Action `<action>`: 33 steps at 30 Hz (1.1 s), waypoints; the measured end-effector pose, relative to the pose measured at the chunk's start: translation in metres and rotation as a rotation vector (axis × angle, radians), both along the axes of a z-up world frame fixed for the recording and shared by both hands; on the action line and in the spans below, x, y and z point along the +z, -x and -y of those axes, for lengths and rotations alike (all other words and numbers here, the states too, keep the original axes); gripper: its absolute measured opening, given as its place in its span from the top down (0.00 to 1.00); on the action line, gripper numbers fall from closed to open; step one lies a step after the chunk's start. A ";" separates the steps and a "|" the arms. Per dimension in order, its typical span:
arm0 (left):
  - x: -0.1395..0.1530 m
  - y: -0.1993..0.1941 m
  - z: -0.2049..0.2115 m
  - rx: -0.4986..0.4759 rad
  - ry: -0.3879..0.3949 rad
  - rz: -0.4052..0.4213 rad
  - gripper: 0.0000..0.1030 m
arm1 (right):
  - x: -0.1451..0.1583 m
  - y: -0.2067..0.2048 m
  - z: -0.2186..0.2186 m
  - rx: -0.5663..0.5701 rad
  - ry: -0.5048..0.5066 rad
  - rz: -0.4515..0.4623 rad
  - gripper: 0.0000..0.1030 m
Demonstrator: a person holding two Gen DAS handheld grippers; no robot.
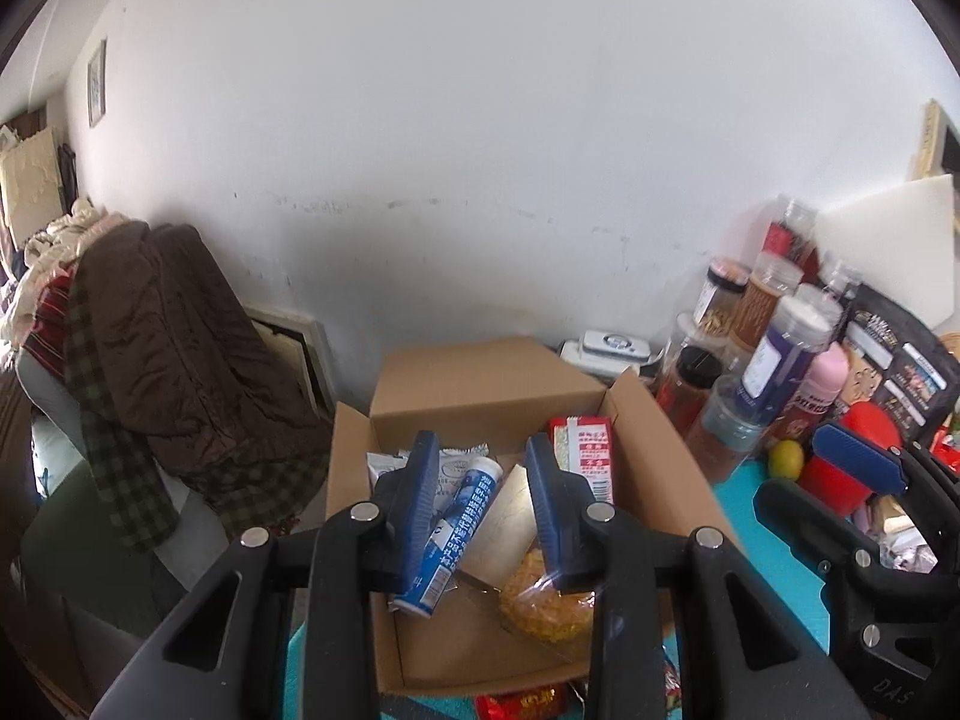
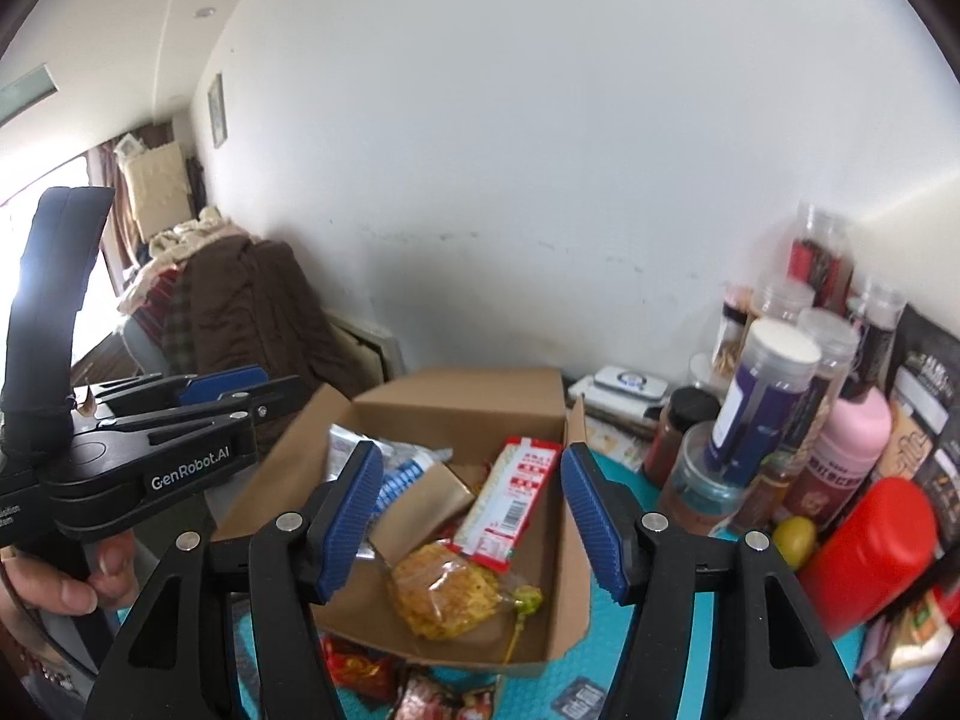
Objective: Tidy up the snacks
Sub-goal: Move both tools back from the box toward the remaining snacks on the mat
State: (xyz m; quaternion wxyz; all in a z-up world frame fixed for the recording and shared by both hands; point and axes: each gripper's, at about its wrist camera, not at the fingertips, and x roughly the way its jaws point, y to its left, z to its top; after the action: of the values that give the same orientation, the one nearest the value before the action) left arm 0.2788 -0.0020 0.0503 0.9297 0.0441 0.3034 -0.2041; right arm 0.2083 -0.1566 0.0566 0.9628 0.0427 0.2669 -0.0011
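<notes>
Left wrist view looks down past the left gripper (image 1: 483, 510) into the open cardboard box (image 1: 480, 390) on the teal worktop (image 1: 744, 510). Its jaws appear nearly closed and grip nothing; the blue tube (image 1: 456, 531) only lies behind them inside the box, long axis running near to far. A yellow snack bag (image 1: 543, 603) sits at the near right of the box floor, and a red-and-white packet (image 1: 585, 450) leans on the right wall.

From the right wrist view, the right gripper (image 2: 474, 516) hangs above the box with jaws parted and empty. Loose red snack packets (image 2: 360, 669) lie on the worktop just near of the box's front edge, below both grippers. Judging by this, the right gripper is nearer them and would have to drop and pull back.
</notes>
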 end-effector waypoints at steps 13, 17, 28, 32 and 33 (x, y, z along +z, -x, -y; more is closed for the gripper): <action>0.035 0.074 -0.028 -0.045 0.050 0.101 0.71 | 0.032 0.074 -0.018 -0.012 0.035 0.108 0.17; 0.034 0.092 -0.036 -0.055 0.063 0.104 0.45 | 0.032 0.094 -0.025 -0.025 0.068 0.121 0.14; 0.015 0.142 -0.057 -0.095 0.072 0.132 0.21 | 0.008 0.147 -0.038 -0.074 0.078 0.084 0.06; 0.003 0.154 -0.059 -0.118 0.055 0.109 0.21 | -0.003 0.158 -0.044 -0.083 0.078 0.063 0.06; -0.001 0.156 -0.059 -0.126 0.053 0.103 0.21 | -0.006 0.160 -0.046 -0.088 0.076 0.057 0.06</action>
State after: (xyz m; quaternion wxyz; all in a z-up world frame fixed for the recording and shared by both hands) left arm 0.1227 0.0570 0.0496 0.9301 0.0488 0.2465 -0.2678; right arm 0.0480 -0.1110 0.0507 0.9700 0.0176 0.2369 -0.0521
